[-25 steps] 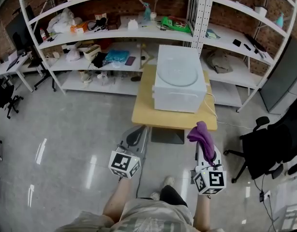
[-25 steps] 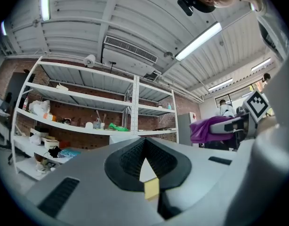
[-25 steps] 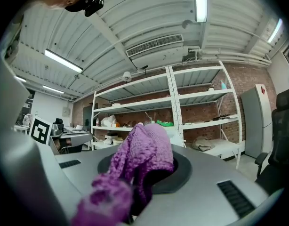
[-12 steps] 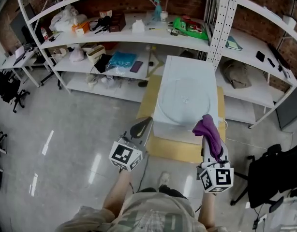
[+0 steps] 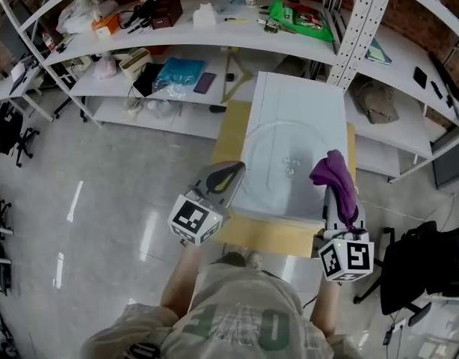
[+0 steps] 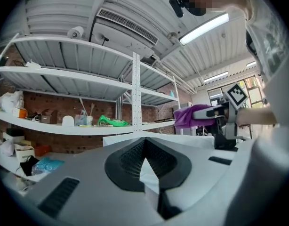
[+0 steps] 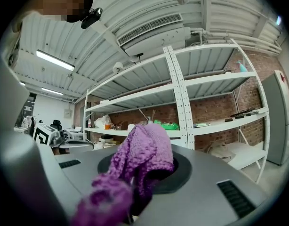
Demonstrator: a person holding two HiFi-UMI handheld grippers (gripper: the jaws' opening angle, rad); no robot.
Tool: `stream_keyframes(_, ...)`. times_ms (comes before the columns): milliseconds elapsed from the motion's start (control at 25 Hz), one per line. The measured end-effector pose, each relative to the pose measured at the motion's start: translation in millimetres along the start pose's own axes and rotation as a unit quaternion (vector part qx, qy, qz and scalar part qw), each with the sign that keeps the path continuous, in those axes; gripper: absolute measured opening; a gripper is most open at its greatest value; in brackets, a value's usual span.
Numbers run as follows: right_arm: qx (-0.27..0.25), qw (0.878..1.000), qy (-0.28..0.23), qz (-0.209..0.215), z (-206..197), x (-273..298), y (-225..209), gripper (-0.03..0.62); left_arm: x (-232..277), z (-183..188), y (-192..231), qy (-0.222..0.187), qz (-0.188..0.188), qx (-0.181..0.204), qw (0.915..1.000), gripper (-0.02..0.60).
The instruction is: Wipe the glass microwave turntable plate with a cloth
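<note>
A round glass turntable plate point(image 5: 289, 159) lies flat on top of a white microwave point(image 5: 300, 103), which stands on a small wooden table point(image 5: 233, 137). My right gripper point(image 5: 336, 191) is shut on a purple cloth point(image 5: 334, 172) that hangs over the plate's right edge; I cannot tell whether cloth and glass touch. The right gripper view shows the cloth point(image 7: 144, 159) bunched between the jaws and hiding the fingertips. My left gripper point(image 5: 231, 172) is shut on nothing at the microwave's near left edge. Its own view shows the microwave top point(image 6: 125, 139) just past the closed fingers point(image 6: 135, 157).
White metal shelving point(image 5: 214, 32) crowded with small items runs behind the table. A steel shelf upright point(image 5: 360, 28) stands right behind the microwave. A black office chair point(image 5: 427, 264) sits to the right. Grey polished floor point(image 5: 102, 200) spreads out on the left.
The person has stepped up to the table. Both grippers have moved forward from over the floor to the microwave, and the cloth now hangs at the plate's right edge.
</note>
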State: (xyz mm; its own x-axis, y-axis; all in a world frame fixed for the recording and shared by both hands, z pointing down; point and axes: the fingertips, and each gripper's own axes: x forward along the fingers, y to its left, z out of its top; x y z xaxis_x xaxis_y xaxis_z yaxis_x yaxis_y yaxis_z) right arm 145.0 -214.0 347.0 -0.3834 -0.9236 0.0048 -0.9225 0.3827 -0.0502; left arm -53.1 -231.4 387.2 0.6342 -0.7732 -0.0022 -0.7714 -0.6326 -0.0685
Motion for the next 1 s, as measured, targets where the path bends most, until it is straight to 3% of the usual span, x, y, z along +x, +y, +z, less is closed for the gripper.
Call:
stream_keyframes(160,-0.003,1.000,-0.003,-0.001,7.1,19.7,-5.1,0.058,18.0,-9.2,11.0,0.028,-0.028,0.016,0.9991,0.002)
stream_keyframes(320,0.003,1.000,-0.006,0.000,5.8,33.2,-2.3,0.058,27.4,-17.4,22.6,0.042,-0.032,-0.003,0.9986,0.002)
stream_keyframes(640,-0.027,0.999,0.004,0.047,9.6,59.5,15.6,0.058,30.8,-35.1,14.9,0.052,-0.054,-0.003,0.9972,0.002)
stream_keyframes(880,-0.079,0.991,0.036,0.107,10.9,85.0,38.5,0.058,32.4,-41.0,11.2,0.064,-0.060,0.009,0.9961,0.002)
stream_keyframes(1000,-0.090,0.983,0.057,0.147,9.4,96.4,58.5,0.058,30.8,-42.4,9.5,0.057,-0.059,-0.012,0.9966,0.002)
